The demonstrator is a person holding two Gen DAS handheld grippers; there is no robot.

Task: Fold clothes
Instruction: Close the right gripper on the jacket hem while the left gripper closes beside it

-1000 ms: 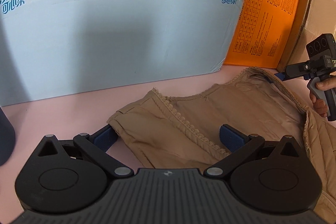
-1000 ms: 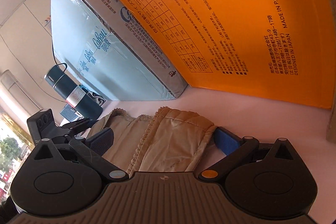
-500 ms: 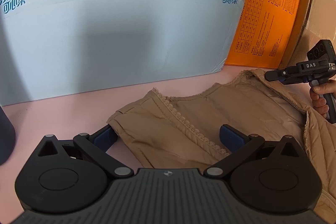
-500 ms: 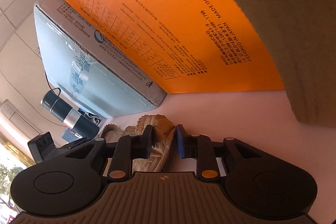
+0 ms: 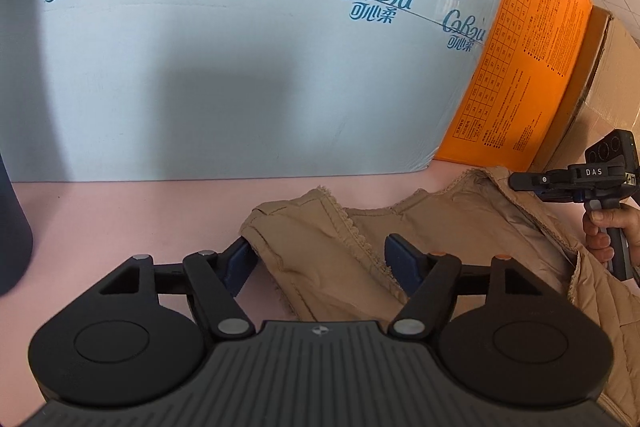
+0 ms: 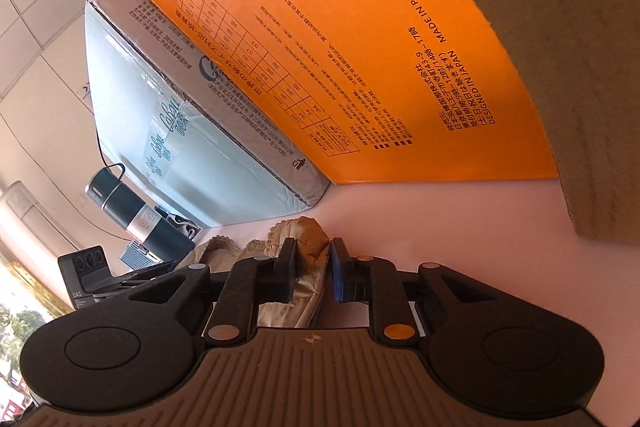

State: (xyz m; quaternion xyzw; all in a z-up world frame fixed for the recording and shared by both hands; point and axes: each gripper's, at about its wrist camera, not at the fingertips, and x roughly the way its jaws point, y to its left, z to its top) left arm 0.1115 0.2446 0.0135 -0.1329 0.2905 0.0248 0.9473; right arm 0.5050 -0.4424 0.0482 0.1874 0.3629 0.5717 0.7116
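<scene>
Tan quilted vest (image 5: 440, 227) lies on the pink table (image 5: 120, 219), its shoulder now pinched by the closing right gripper (image 6: 312, 267), while the left gripper (image 5: 316, 259), wide before, narrows around the other shoulder, readying the fold.

Boxes (image 5: 240, 75) wall the far side; bare pink table (image 5: 120, 219) left of the vest (image 5: 440, 227) seems passable.

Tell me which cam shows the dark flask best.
Right wrist view. The dark flask shows almost whole there: cap with wire loop, silver band and dark body, beside the pale blue box. The left wrist view catches only a dark blurred sliver cut by the left edge of the picture.
</scene>
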